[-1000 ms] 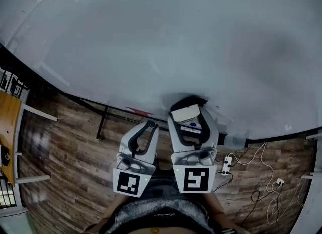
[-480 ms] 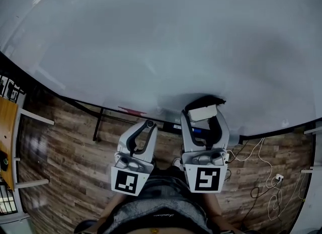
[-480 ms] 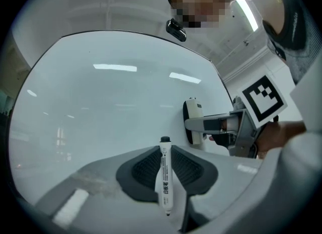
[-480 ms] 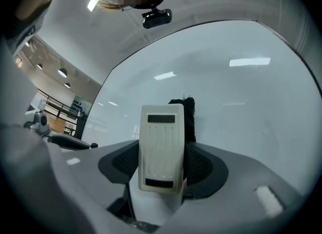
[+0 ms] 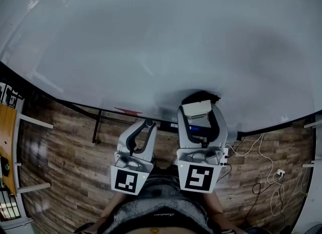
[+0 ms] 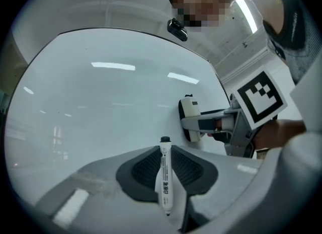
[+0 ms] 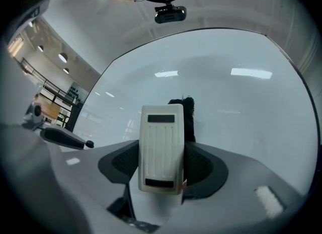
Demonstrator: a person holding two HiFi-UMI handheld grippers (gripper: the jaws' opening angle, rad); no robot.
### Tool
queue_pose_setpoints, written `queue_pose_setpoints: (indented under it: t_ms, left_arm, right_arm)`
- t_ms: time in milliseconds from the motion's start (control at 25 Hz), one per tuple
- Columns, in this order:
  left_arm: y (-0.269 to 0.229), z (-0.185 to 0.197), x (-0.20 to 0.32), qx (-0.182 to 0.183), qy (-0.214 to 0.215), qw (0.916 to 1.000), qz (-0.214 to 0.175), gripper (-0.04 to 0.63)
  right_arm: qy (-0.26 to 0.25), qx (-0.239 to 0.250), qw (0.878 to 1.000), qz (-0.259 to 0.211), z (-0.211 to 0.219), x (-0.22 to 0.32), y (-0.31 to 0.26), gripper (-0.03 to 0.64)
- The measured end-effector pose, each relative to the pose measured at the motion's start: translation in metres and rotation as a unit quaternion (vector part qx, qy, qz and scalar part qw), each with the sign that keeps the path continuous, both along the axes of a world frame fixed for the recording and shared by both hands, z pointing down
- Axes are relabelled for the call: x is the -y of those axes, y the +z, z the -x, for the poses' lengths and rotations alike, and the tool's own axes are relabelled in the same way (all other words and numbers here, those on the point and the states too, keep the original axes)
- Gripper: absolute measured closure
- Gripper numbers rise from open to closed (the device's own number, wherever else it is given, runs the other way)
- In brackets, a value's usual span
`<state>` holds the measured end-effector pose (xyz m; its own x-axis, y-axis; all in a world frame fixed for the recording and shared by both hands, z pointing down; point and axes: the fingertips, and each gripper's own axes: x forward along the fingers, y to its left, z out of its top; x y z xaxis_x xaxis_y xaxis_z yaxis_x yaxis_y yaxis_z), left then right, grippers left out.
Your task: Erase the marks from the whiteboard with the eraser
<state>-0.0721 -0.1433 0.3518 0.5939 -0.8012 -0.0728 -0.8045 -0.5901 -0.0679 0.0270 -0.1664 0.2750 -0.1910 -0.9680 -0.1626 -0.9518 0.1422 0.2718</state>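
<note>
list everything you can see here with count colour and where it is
whiteboard: 1, white, fills the upper view
eraser: 1, white body with black pad, in the right claw, against the board
marker: 1, white with black cap, in the left claw
floor: 1, brown wood, below the board
cables: several, white and black, floor at right
right claw: 1, grey, shut on the eraser
left claw: 1, grey, shut on the marker

The whiteboard (image 5: 151,36) is smooth and glossy. The eraser (image 7: 161,147) has a ribbed matt plastic back and a fuzzy black pad; the floor (image 5: 65,142) looks wood-planked
</note>
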Motion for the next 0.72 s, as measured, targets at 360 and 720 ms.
queue_pose_setpoints:
  t_ms: [360, 720]
  left_arm:
    - [0.006, 0.013, 0.003, 0.005, -0.011, 0.9999, 0.011, 0.518]
    - [0.010, 0.019, 0.004, 0.007, -0.018, 0.9998, 0.011, 0.517]
  right_arm:
    - [0.001, -0.041, 0.998, 0.040, 0.018, 0.005, 0.044, 0.357]
    - [-0.008, -0.084, 0.992, 0.089, 0.028, 0.006, 0.083, 0.357]
